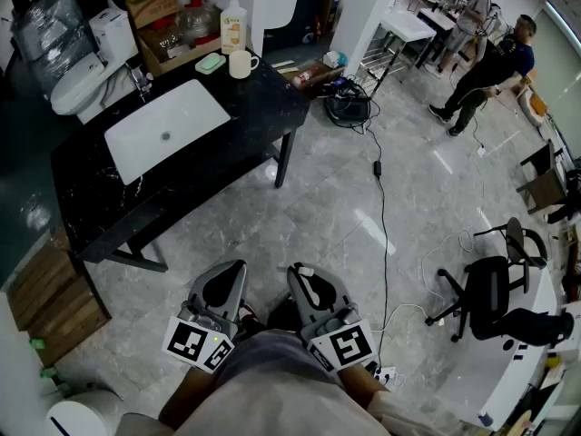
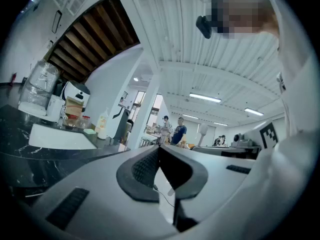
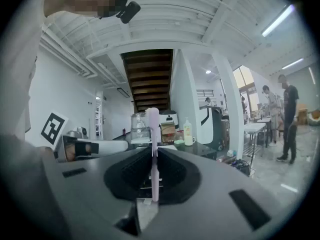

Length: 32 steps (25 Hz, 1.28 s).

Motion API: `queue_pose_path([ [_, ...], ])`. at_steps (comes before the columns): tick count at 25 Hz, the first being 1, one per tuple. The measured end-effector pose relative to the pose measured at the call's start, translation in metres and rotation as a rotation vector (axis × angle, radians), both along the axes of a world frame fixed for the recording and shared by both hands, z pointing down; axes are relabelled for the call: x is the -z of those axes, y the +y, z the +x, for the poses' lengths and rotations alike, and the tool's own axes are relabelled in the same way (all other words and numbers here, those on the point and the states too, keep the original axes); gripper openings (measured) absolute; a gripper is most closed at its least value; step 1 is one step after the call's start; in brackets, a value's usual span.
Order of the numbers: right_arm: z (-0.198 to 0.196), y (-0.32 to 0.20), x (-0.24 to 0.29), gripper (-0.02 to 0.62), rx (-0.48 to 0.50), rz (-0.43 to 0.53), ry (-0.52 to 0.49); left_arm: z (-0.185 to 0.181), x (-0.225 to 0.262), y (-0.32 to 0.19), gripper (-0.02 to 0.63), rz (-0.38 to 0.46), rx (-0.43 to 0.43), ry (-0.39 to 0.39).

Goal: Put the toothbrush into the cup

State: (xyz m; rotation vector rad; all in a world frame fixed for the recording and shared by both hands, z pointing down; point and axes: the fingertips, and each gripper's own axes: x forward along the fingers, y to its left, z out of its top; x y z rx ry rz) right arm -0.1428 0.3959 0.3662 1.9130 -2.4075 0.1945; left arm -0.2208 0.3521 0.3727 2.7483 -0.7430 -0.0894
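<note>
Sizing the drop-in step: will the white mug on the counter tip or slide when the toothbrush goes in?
Probably stays put: the mug looks squat and stands upright on the flat black counter. The toothbrush looks thin and light, so little shove is likely. The glossy top might let it slide if nudged.

A black counter [image 1: 86, 198] carries a white sink [image 1: 166, 127], with a faucet [image 1: 141, 82] at the sink's far edge. A soap bottle [image 1: 233, 24] and a green dish [image 1: 211, 63] occupy the counter's far right corner. A toilet [image 1: 77, 87] stands behind the counter. A cable [image 1: 382, 207] crosses the floor [image 1: 309, 216]. An office chair [image 1: 486, 293] stands at right, and two people [image 1: 481, 62] at upper right.
</note>
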Motion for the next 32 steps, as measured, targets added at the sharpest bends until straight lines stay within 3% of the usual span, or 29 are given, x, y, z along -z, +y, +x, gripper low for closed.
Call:
queue_pose_path([
  [14, 0.058, -0.005, -0.001, 0.041, 0.03, -0.01, -0.009, 0.062, 0.01, -0.009, 0.009, 0.029, 0.008, -0.009],
  [32, 0.154, -0.018, -0.001, 0.043, 0.127, 0.041, -0.139, 0.166, 0.013, -0.008, 0.009, 0.057, 0.05, -0.072],
])
